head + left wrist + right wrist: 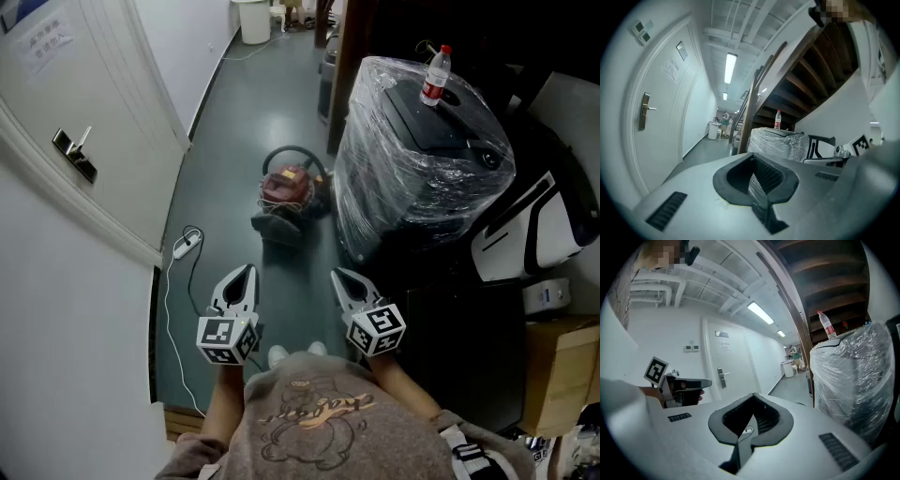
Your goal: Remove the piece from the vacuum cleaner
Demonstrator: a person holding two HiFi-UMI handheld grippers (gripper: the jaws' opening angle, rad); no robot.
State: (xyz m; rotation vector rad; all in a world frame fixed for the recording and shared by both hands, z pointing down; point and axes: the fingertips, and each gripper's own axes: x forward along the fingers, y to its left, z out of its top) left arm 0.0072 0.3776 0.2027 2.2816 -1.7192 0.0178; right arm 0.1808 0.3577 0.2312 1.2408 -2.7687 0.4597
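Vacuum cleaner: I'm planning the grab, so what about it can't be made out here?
- Head view: the vacuum cleaner is far and small; its removable piece cannot be picked out.
- Left gripper view: it does not show; the body of the left tool fills the lower frame.
- Right gripper view: likewise, behind the right tool.

Two grippers [246, 270] [339, 275], one vacuum cleaner [289, 187], one bottle [435, 75], one wrapped machine [412, 187].
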